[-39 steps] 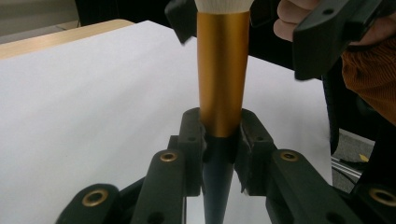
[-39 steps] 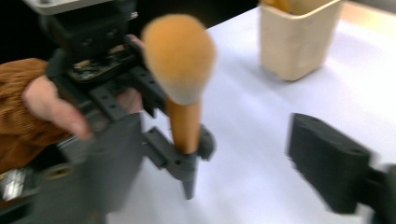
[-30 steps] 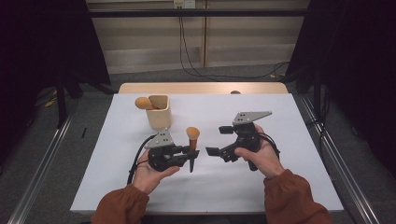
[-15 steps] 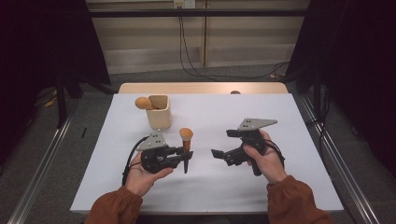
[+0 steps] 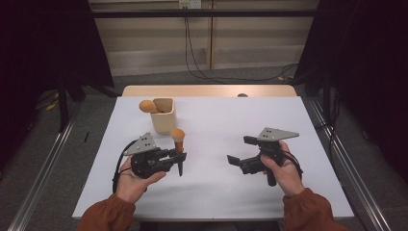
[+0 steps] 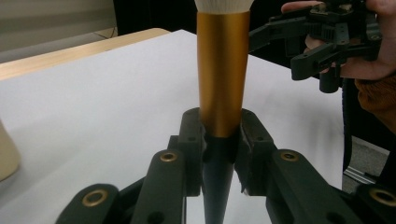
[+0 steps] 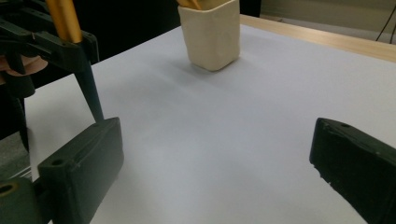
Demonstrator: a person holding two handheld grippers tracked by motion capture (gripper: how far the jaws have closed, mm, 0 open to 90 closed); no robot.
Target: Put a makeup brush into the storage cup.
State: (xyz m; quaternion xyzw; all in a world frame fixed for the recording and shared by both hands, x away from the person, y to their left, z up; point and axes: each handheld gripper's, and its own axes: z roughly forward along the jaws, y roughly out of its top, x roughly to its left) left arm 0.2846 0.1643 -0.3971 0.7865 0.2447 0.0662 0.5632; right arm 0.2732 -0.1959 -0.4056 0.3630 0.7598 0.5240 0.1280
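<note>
The makeup brush (image 5: 178, 144) was held upright above the surface (image 5: 216, 183), clamped at its dark handle by the left gripper (image 5: 174, 156), apparently for carrying to or from the cream cup (image 5: 164, 116). The right gripper (image 5: 238, 151) was held with jaws apart, empty. The brush head was cut off in the left gripper view.

My right gripper (image 7: 219, 172) over the white table (image 7: 224, 135), jaws spread wide with nothing between them.

Beyond my jaws stands a cream cup (image 7: 211, 35) with gold handles poking out of its top. At upper left my left gripper (image 7: 44, 44) clamps a brush (image 7: 77, 51), upright, gold above and dark below, its pointed end just above the table near my own left jaw.
</note>
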